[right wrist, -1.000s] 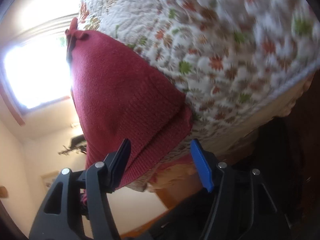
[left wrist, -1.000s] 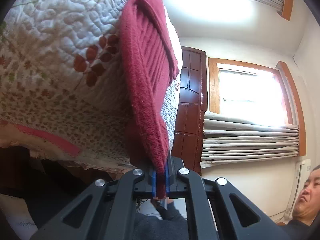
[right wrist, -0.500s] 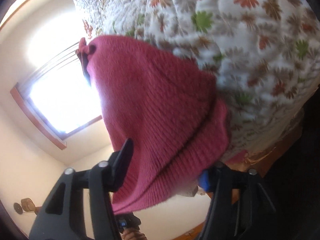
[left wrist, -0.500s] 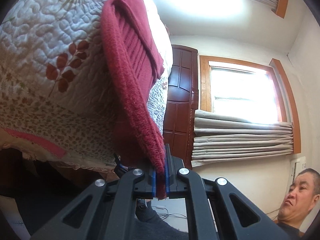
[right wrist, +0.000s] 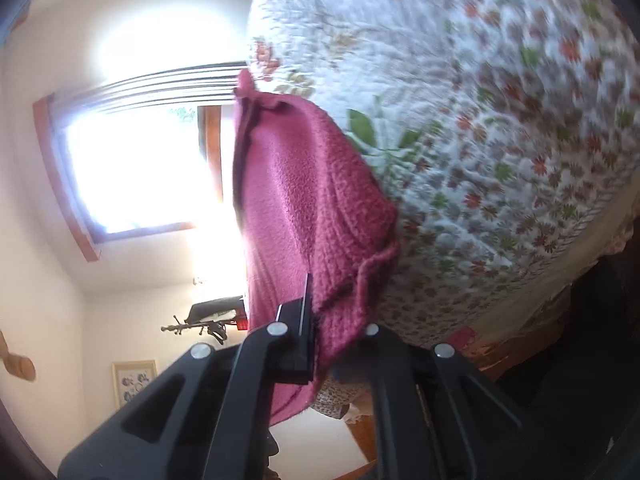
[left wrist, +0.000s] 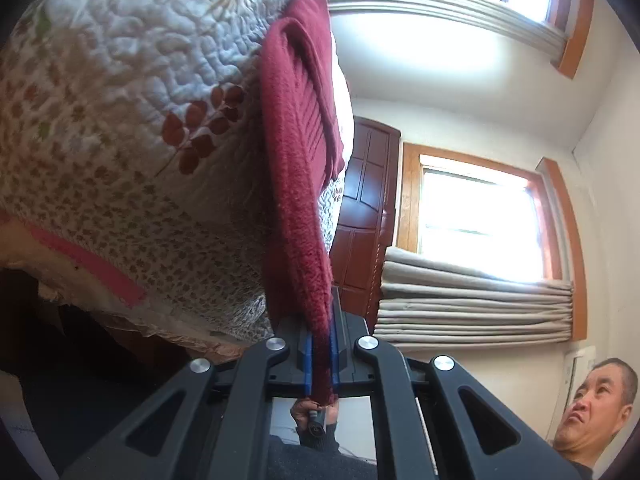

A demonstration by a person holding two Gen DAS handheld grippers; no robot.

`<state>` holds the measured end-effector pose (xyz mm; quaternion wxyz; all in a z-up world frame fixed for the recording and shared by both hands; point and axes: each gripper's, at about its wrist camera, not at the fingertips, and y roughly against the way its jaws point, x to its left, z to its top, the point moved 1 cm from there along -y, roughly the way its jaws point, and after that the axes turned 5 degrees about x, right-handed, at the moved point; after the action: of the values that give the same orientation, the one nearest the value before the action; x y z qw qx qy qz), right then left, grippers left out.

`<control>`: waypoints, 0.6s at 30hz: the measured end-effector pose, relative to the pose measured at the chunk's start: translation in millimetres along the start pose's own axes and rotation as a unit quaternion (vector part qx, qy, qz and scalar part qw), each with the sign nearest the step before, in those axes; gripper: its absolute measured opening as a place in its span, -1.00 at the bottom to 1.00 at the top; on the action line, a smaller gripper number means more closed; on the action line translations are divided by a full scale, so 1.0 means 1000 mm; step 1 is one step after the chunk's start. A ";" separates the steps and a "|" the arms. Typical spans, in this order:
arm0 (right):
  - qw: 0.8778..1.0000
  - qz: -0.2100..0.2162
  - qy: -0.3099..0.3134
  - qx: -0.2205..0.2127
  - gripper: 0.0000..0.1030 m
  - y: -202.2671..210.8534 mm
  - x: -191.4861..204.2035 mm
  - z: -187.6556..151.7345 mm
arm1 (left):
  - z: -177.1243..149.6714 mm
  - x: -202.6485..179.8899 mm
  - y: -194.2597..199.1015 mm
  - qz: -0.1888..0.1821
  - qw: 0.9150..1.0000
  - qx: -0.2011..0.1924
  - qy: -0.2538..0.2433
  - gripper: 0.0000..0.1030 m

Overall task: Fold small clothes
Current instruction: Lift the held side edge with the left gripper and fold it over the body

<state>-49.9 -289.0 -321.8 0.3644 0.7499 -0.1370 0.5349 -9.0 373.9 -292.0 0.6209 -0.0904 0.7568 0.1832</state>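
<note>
A dark red knitted garment lies on a floral quilted bedspread and hangs over its edge. My left gripper is shut on the garment's near edge, the cloth pinched between the blue pads. In the right wrist view the same red garment drapes down into my right gripper, whose jaws have closed on its lower corner; the right finger is partly hidden by the cloth. Both views are rolled sideways.
The bedspread fills the right of the right wrist view. A dark wooden door, a window with folded blinds and a person's head are at the right of the left wrist view. A hand shows below the left gripper.
My right gripper has gone from open around the garment's corner to closed on it. The left gripper kept its hold and shifted slightly along the bed edge.
</note>
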 end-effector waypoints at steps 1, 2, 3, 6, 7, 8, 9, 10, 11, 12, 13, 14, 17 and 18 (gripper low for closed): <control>1.000 -0.002 0.010 -0.002 -0.92 0.004 0.008 0.000 | -0.002 0.004 0.002 -0.007 1.000 -0.005 0.002 -0.89; 1.000 -0.005 0.018 -0.004 -0.92 0.008 0.017 0.000 | -0.004 0.005 0.003 -0.016 1.000 -0.009 0.004 -0.89; 1.000 -0.006 0.025 -0.006 -0.92 0.009 0.024 -0.004 | -0.006 0.006 0.004 -0.024 1.000 -0.013 0.004 -0.89; 0.999 -0.006 0.040 -0.011 -0.92 0.011 0.047 -0.006 | -0.007 0.004 0.004 -0.053 0.998 -0.026 0.001 -0.89; 0.999 -0.006 0.044 -0.012 -0.92 0.012 0.057 -0.005 | -0.006 0.002 0.004 -0.064 0.997 -0.031 0.000 -0.89; 0.999 -0.005 0.049 -0.013 -0.92 0.013 0.065 -0.003 | -0.006 0.001 0.002 -0.074 0.997 -0.034 -0.002 -0.89; 0.998 -0.005 0.053 -0.014 -0.92 0.007 0.074 -0.007 | -0.005 -0.002 0.001 -0.084 0.996 -0.036 -0.004 -0.89; 0.998 -0.006 0.058 -0.015 -0.92 0.003 0.081 -0.006 | -0.002 -0.008 0.001 -0.091 0.995 -0.038 -0.006 -0.89; 0.998 -0.004 0.061 -0.015 -0.92 0.004 0.089 -0.003 | 0.000 -0.013 0.000 -0.099 0.994 -0.040 -0.008 -0.89; 0.998 -0.002 0.063 -0.013 -0.92 0.004 0.095 0.000 | 0.003 -0.018 -0.001 -0.107 0.993 -0.043 -0.010 -0.89; 0.998 0.000 0.065 -0.013 -0.92 0.004 0.101 0.004 | 0.006 -0.023 -0.001 -0.114 0.992 -0.047 -0.011 -0.89; 0.998 0.001 0.069 -0.012 -0.92 0.003 0.107 0.009 | 0.010 -0.027 -0.002 -0.122 0.991 -0.052 -0.011 -0.89; 0.997 0.001 0.077 -0.005 -0.91 -0.002 0.128 0.022 | 0.027 -0.037 -0.007 -0.139 0.988 -0.069 -0.008 -0.89; 0.997 -0.002 0.082 -0.001 -0.91 -0.005 0.136 0.028 | 0.035 -0.040 -0.009 -0.143 0.987 -0.075 -0.005 -0.89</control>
<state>25.6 -280.0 -206.0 0.3762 0.7033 -0.1055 0.5939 34.5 375.7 -260.4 0.6363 -0.2429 0.7168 0.1494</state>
